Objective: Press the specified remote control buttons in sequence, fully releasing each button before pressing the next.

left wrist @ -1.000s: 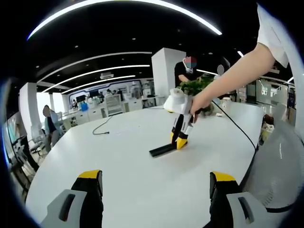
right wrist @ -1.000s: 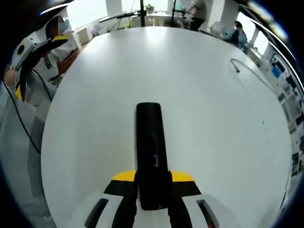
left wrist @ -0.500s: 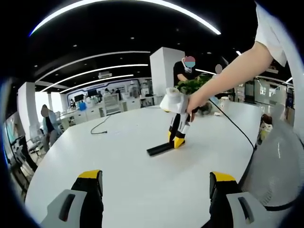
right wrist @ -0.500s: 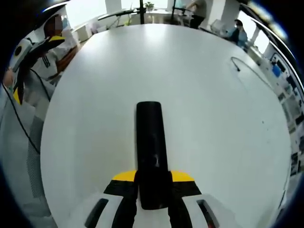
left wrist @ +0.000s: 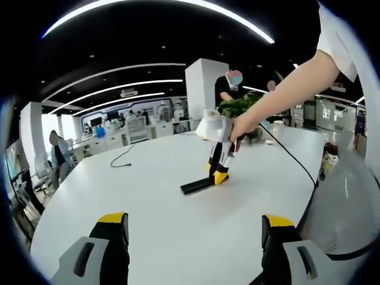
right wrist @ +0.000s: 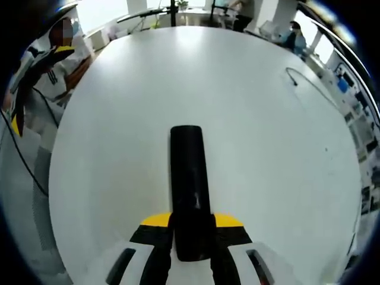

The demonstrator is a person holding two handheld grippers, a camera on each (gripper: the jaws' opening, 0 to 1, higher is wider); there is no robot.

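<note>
Left hand-held gripper [left wrist: 193, 237] hovers with jaws wide apart above the white counter [left wrist: 142, 196]; farther off, the black remote [left wrist: 199, 185] lies there, its end clamped by the right hand-held gripper [left wrist: 218, 177]. From the right gripper view, the right hand-held gripper's jaws close on the remote's near end.

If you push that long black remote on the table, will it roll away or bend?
Probably neither. The remote control looks like a long, flat, hard bar lying on the white table, so it should slide or spin, not roll. It keeps a straight shape between the right hand-held gripper jaws, so it seems stiff. The tabletop looks smooth and shiny, so it may slip easily.
</note>
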